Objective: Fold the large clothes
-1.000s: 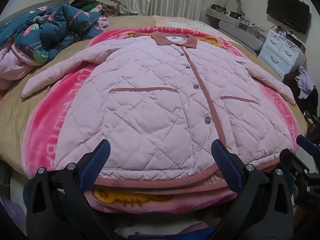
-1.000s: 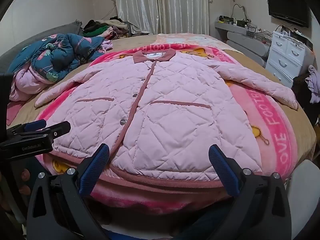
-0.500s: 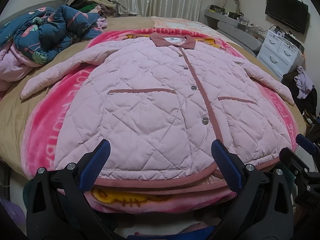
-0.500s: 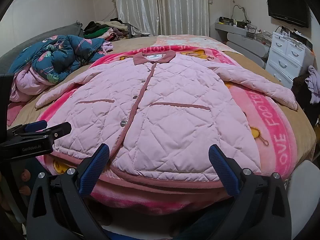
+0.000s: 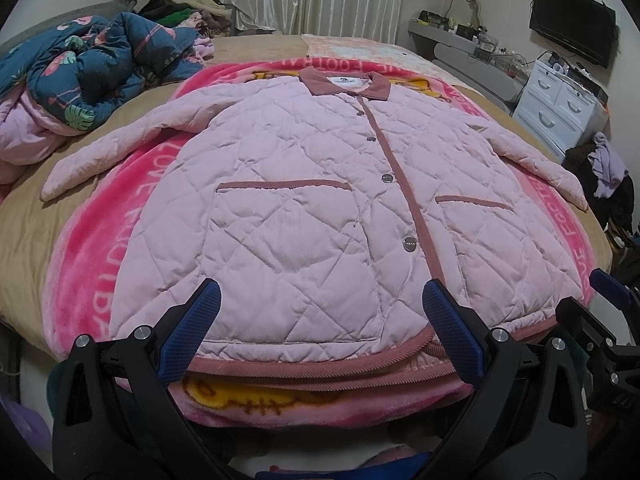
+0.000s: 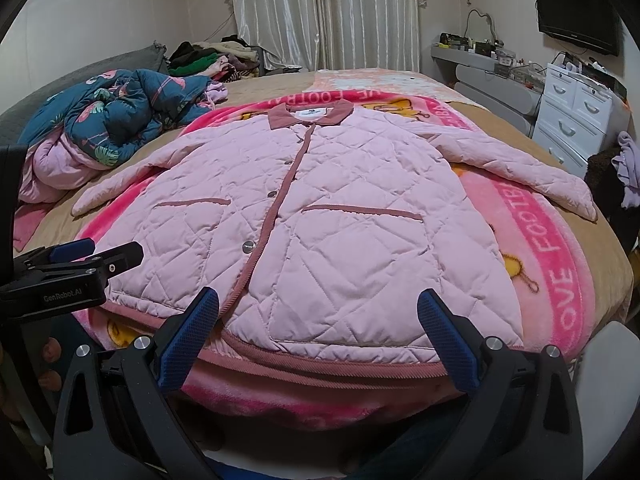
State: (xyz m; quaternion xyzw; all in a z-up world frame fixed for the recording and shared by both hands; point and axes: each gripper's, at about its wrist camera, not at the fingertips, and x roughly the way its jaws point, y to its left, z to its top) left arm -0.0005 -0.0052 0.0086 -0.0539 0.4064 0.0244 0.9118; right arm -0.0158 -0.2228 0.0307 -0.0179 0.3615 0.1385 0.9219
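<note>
A pink quilted jacket [image 5: 312,208] with a dusty-rose collar and trim lies flat, front up and buttoned, sleeves spread, on a bright pink blanket [image 5: 120,248]. It also fills the right wrist view [image 6: 340,224]. My left gripper [image 5: 320,312] is open and empty, hovering just above the jacket's hem near the foot of the bed. My right gripper [image 6: 320,316] is open and empty over the hem on the jacket's right half. The left gripper shows at the left edge of the right wrist view [image 6: 76,260].
The bed [image 5: 24,240] has a tan cover. A crumpled blue flamingo-print quilt [image 5: 92,68] lies at the far left, with piled clothes [image 6: 208,60] behind. White drawers [image 6: 576,116] and a wall TV [image 6: 576,16] stand at the right. Clothes [image 5: 608,164] hang beside the bed.
Both grippers have risen and pulled back slightly, so the jacket sits a little lower and farther in both views. Both stay open. The jacket has not moved.
</note>
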